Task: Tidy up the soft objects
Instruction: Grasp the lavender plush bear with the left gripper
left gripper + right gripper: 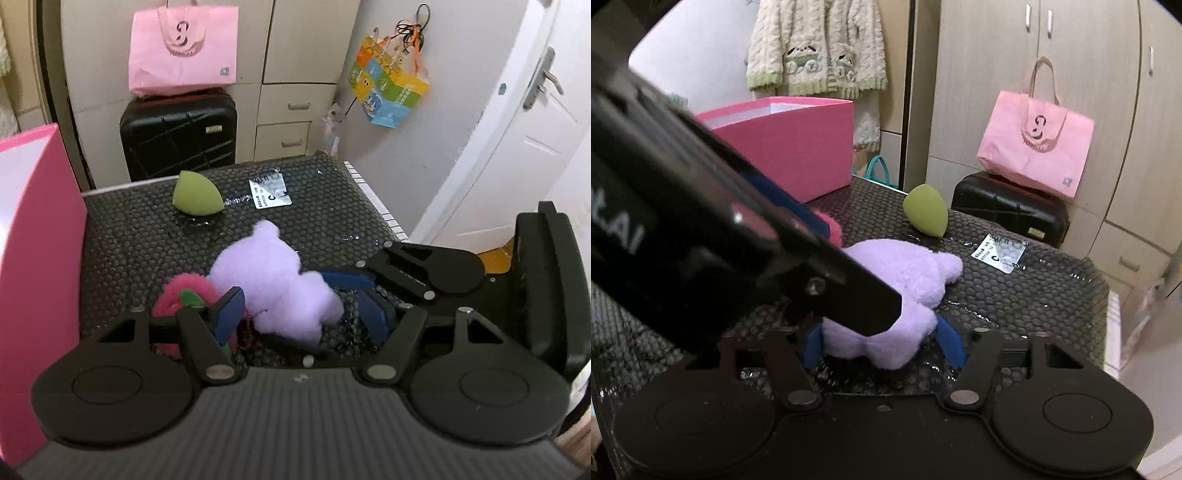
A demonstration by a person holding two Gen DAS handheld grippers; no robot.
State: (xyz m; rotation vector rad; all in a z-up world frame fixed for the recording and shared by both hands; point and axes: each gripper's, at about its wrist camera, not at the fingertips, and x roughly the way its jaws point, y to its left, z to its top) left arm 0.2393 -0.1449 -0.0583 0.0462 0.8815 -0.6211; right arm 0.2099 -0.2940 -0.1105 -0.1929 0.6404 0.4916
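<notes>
Plainly, lavender plush: we see the lavender plush (886, 295) lying on the black bubble-wrap mat (147, 236), near its front edge, with both tools crowding in on it.
Neighbours: a red fuzzy toy (181, 291) lies just beside the plush on its left, and a green sponge (197, 199) sits farther back, well apart from both.
Destination: we judge the pink box (798, 147) at the mat's left rear to be the likely bin.
Right gripper (882, 343): its blue pads flank the lower end of the plush; the left pad looks to touch the fur, the right pad stands slightly off, so we read the jaws as apart, not clamped.
Left gripper (303, 314): jaws apart, nothing pinched; one blue finger (229, 314) lies between the red toy and the plush.
Handling: we expect the plush to be light, soft and squashy, with fur that compresses a good deal before a grip bites.
Where to hold: we would take the thick body across its middle, not an ear or limb, which would slip or dangle.
Risk: a shallow pinch may catch only fur.
</notes>
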